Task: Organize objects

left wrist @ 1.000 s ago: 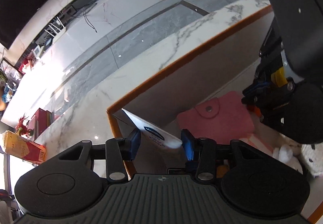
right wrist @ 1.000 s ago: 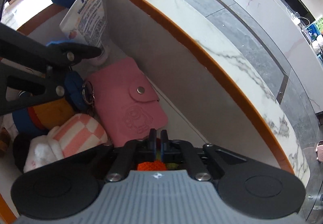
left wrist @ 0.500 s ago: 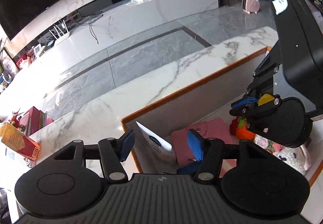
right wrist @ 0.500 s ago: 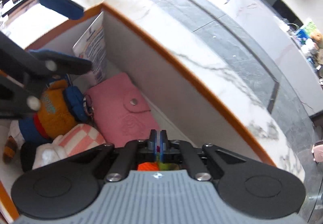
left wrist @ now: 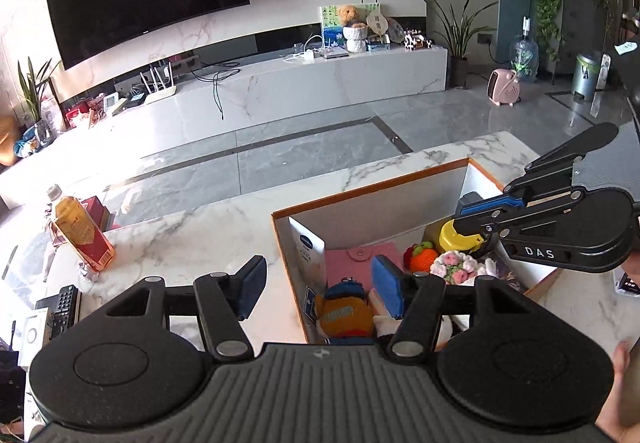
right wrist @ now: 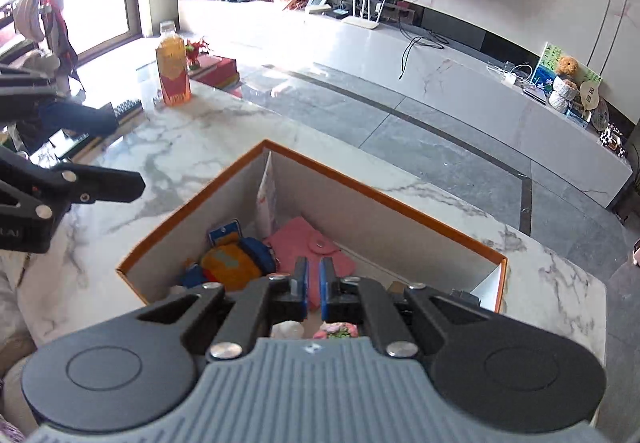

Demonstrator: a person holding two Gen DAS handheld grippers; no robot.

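Observation:
An orange-rimmed white box stands on the marble table. It holds a white tube leaning in its left corner, a pink wallet, an orange and blue plush, a knitted strawberry and knitted flowers. My left gripper hangs above the box's left wall, open and empty. My right gripper hovers over the box above the wallet, shut with nothing between its pads. It also shows in the left wrist view as the right gripper.
A tea bottle stands at the table's left end beside a red box. A remote lies near the table's near left edge. Beyond the table are grey floor tiles and a long white TV bench.
Both grippers have risen out of the box. The left jaws opened and let go of the white tube, which stays leaning in the corner. The right jaws stayed shut.

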